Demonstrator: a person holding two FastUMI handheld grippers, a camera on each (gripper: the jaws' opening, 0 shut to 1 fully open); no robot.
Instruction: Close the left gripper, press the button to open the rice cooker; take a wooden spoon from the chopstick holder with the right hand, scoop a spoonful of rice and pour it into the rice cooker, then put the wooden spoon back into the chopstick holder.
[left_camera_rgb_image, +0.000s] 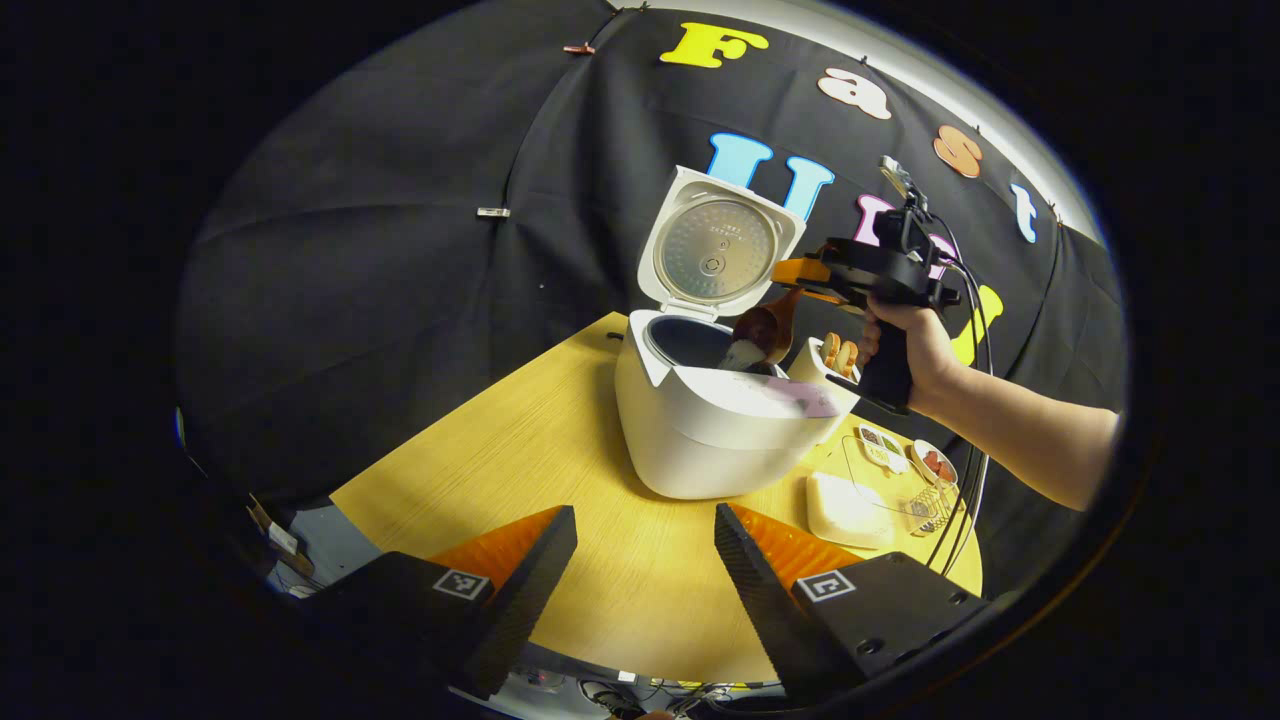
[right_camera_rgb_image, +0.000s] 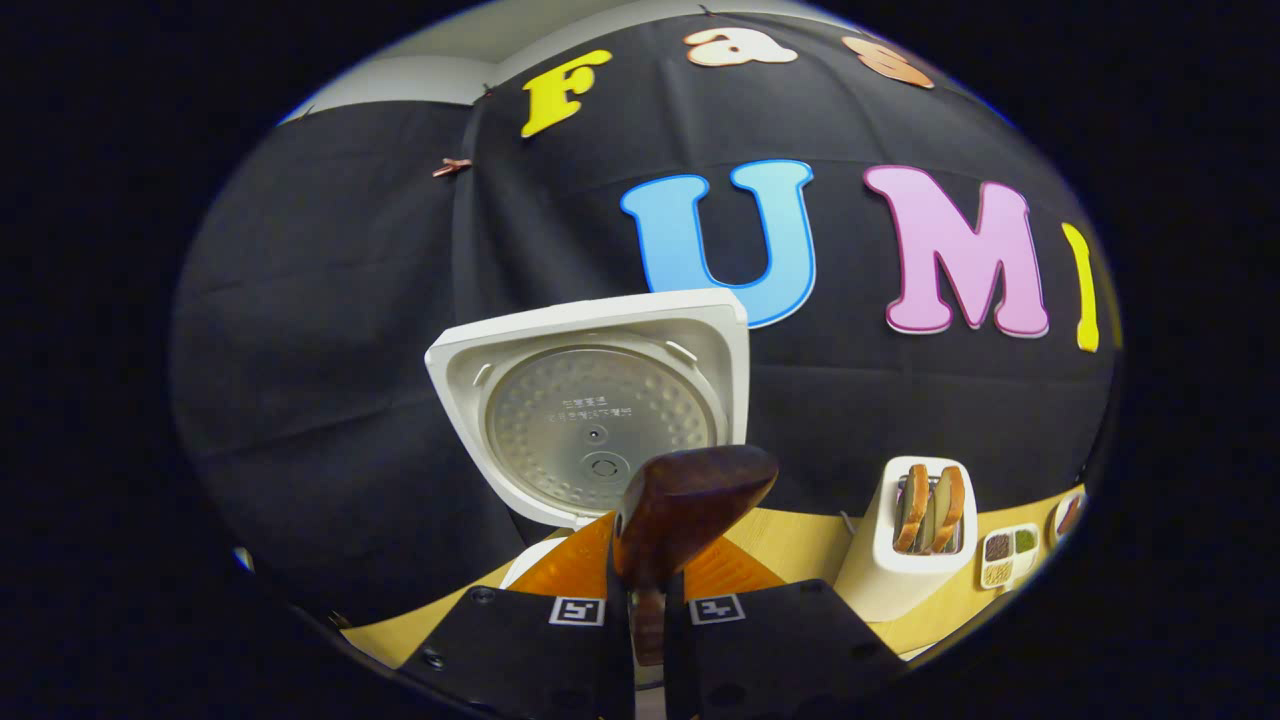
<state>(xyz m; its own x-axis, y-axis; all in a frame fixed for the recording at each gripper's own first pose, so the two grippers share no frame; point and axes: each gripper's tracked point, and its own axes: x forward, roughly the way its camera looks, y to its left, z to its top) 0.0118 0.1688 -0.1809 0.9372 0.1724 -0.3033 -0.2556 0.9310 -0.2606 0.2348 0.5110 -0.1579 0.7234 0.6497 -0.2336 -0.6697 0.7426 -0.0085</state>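
Note:
The white rice cooker (left_camera_rgb_image: 700, 430) stands on the wooden table with its lid (left_camera_rgb_image: 715, 245) raised upright. A hand holds my right gripper (left_camera_rgb_image: 797, 275) above the cooker's right rim, shut on the handle of a dark wooden spoon (left_camera_rgb_image: 765, 328). The spoon is tipped down over the inner pot, with white rice (left_camera_rgb_image: 742, 355) at its lip. In the right gripper view both fingers of the right gripper (right_camera_rgb_image: 648, 610) clamp the spoon (right_camera_rgb_image: 690, 500), in front of the lid (right_camera_rgb_image: 595, 410). My left gripper (left_camera_rgb_image: 645, 535) hovers open, short of the cooker, with nothing between its fingers.
The white chopstick holder (left_camera_rgb_image: 822, 368) with wooden utensils stands just right of the cooker, the same holder (right_camera_rgb_image: 905, 560) at lower right in the right gripper view. A clear box of rice (left_camera_rgb_image: 848, 508) and small dishes (left_camera_rgb_image: 880, 447) sit near the table's right edge.

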